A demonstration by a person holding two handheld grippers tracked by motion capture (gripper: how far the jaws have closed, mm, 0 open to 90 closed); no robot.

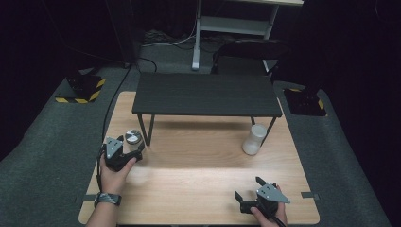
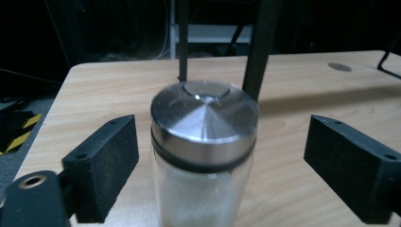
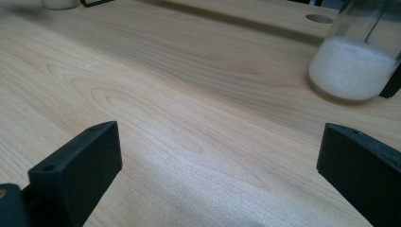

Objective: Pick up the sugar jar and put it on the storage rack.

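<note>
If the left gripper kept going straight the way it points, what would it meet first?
Most likely the clear glass jar with a brushed metal lid, already standing between the jaws of the left gripper, which do not yet press on it. Behind it stands a leg of the low black shelf.

place: lab | cues: black curtains [image 1: 56, 38]; hazard-taped stand feet [image 1: 80, 90]; floor cables [image 1: 161, 40]

Glass jar [image 2: 204, 156] with brushed metal lid [image 2: 204, 116], black ring under the lid, white grains inside. Upright on the wood, between the jaws of the left gripper [image 1: 124, 152], gaps showing on both sides, nearer the left-hand pad in the left gripper view. Just ahead of that gripper in the high view, beside a black leg.
</note>
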